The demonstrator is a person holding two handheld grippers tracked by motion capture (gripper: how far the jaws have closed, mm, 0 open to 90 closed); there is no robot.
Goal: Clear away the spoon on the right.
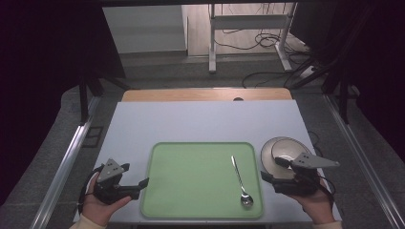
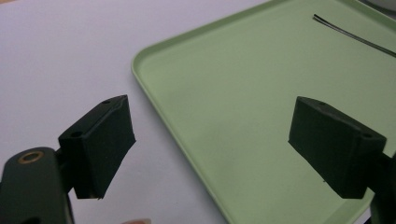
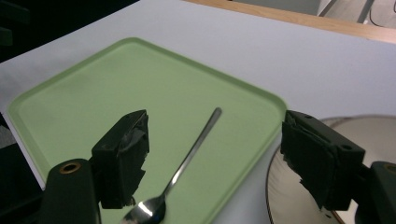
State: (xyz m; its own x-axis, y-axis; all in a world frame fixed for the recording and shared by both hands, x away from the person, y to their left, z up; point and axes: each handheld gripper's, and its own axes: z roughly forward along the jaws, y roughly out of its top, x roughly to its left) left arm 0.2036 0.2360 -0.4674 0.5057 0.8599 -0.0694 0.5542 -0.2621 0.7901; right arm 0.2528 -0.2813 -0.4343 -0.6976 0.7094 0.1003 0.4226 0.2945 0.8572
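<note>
A shallow pale-green rectangular plastic tray [image 1: 191, 181] with rounded corners lies on the white table top [image 1: 200, 121], near the person's edge. In it rests a single slim metal spoon [image 1: 239, 182], toward the tray's right side, its bowl nearest the person and its handle pointing away; the rest of the tray is bare. Just beside the tray's right edge, on the table, sits a round cream ceramic plate [image 1: 268, 151] carrying a smaller bowl [image 1: 286, 151] of the same colour, which looks empty. The left gripper [image 1: 136, 183] is held at the tray's left edge, its jaws spread wide with nothing between them, one over the table and one over the tray. The right gripper [image 1: 273, 169] hovers at the plate's near side, jaws likewise wide apart and gripping nothing.
</note>
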